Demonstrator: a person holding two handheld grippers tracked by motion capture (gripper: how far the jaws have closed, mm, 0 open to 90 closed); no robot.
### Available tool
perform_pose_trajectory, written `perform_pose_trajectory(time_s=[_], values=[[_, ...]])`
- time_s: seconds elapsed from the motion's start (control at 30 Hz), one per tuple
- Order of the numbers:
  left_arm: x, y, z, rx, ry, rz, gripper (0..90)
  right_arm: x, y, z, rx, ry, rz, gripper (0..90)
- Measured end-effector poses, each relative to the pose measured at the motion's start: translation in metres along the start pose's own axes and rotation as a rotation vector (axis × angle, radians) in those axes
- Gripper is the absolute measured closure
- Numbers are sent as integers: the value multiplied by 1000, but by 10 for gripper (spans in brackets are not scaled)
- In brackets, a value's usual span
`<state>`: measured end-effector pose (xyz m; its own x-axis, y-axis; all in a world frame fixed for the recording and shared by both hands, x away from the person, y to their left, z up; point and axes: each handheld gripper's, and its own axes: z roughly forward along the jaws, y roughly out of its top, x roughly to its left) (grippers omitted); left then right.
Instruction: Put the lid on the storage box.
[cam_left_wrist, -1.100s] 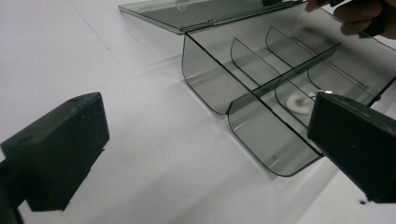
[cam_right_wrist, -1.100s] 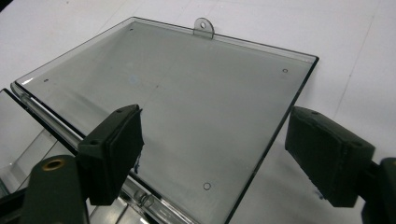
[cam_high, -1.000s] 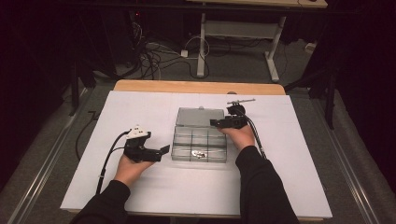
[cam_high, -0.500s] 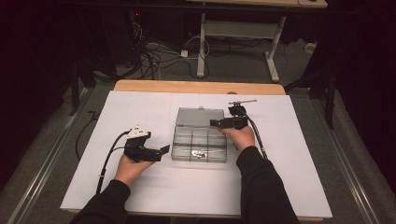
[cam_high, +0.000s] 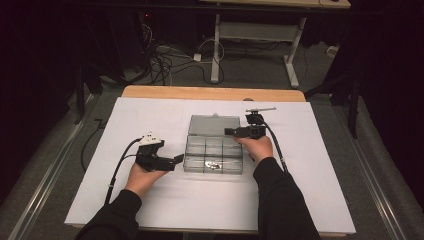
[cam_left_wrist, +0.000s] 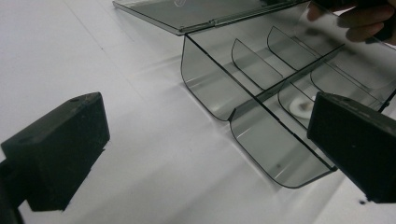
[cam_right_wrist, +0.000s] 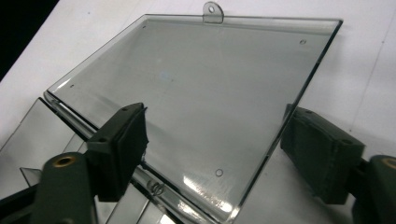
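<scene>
A clear grey compartment box (cam_high: 213, 156) lies mid-table with its lid (cam_high: 214, 125) folded flat to the far side. A small shiny part (cam_high: 214, 164) rests in a near compartment, and a pale part (cam_left_wrist: 301, 107) shows through the dividers. My left gripper (cam_high: 177, 160) (cam_left_wrist: 205, 149) stands open just left of the box (cam_left_wrist: 261, 140), jaws apart from its wall. My right gripper (cam_high: 227, 132) (cam_right_wrist: 217, 144) is open at the box's right side. Its jaws have just been closing a little and straddle the lid's (cam_right_wrist: 196, 93) near corner by the hinge without pressing on it.
A thin metal tool (cam_high: 260, 109) lies on the white sheet (cam_high: 150, 115) behind the right hand. The wooden table edge (cam_high: 210, 93) runs along the far side. Cables and a desk frame (cam_high: 216, 45) stand on the floor beyond.
</scene>
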<state>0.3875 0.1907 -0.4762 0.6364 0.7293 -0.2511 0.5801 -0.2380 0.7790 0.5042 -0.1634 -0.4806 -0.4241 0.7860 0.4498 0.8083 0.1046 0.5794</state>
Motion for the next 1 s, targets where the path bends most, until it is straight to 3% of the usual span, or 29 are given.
perform_pose_trajectory(time_s=[0.23, 0.5, 0.9, 1.0], values=[[2, 4, 4, 18, 1, -1, 0, 6, 0, -8, -36, -23, -59, 372], [6, 22, 16, 27, 8, 1, 12, 9, -6, -16, -90, -41, -102, 474], [6, 61, 56, 43, 4, -17, 60, 13, -10, -23, -132, -70, -170, 545], [3, 68, 64, 49, 3, -3, 101, 14, -12, -26, -142, -80, -187, 571]])
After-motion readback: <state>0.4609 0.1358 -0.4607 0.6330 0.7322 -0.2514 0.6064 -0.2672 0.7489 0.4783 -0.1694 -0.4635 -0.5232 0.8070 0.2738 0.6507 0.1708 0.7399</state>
